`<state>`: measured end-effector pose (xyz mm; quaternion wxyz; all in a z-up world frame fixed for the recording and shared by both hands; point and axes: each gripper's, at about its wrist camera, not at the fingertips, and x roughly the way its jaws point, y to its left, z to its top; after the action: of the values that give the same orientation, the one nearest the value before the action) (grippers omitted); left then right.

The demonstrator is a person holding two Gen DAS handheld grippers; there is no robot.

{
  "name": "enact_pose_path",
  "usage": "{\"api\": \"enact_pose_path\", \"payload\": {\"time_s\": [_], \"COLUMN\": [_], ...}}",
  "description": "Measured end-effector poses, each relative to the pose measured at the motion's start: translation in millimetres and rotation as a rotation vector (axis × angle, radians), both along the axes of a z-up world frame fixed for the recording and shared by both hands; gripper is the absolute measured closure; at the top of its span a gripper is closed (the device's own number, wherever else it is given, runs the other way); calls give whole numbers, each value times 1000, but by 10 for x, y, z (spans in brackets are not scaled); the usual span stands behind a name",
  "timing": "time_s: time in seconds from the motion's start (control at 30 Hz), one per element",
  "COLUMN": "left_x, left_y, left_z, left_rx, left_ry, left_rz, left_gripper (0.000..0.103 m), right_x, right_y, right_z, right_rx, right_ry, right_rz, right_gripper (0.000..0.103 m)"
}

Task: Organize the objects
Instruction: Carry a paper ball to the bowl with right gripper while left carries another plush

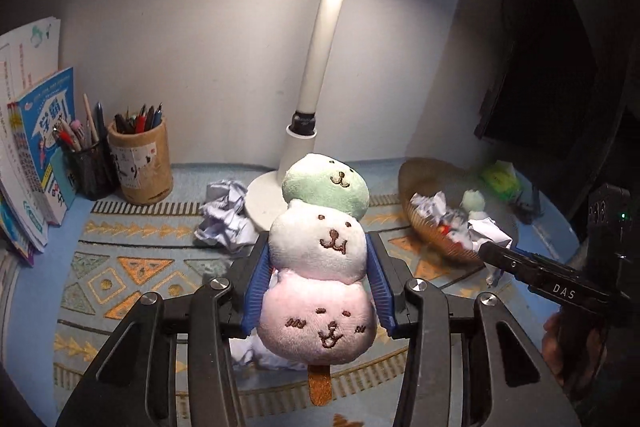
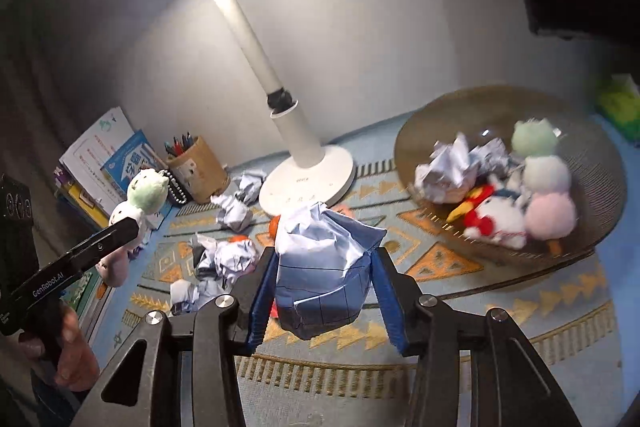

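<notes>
We clamped the dango plush (image 1: 320, 267) between our left gripper (image 1: 320, 283) fingers, while our right gripper (image 2: 325, 281) fingers gripped a crumpled paper ball (image 2: 324, 267).

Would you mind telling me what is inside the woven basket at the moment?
The woven basket holds crumpled paper balls, a three-ball plush skewer and a red-and-white plush toy. Whatever lies beneath that pile, and the basket's floor there, is covered.
</notes>
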<state>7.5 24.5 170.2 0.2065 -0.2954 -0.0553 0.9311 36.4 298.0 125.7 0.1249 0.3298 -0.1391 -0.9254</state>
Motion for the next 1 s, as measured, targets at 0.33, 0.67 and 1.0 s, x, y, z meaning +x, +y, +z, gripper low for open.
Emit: {"api": "enact_pose_path", "payload": {"time_s": [0.33, 0.67, 1.0], "left_x": [-383, -1103, -1271], "left_y": [1069, 2168, 2417], "left_z": [418, -267, -615], "left_rx": [212, 174, 118], "left_ry": [76, -13, -101], "left_rz": [-133, -204, -254], "left_gripper": [61, 61, 32], "right_x": [252, -385, -663], "right_y": [1271, 1832, 2022], "right_z": [929, 408, -3], "right_rx": [42, 57, -18], "right_ry": [231, 141, 11], "right_rz": [-387, -501, -500], "right_gripper": [57, 57, 47]}}
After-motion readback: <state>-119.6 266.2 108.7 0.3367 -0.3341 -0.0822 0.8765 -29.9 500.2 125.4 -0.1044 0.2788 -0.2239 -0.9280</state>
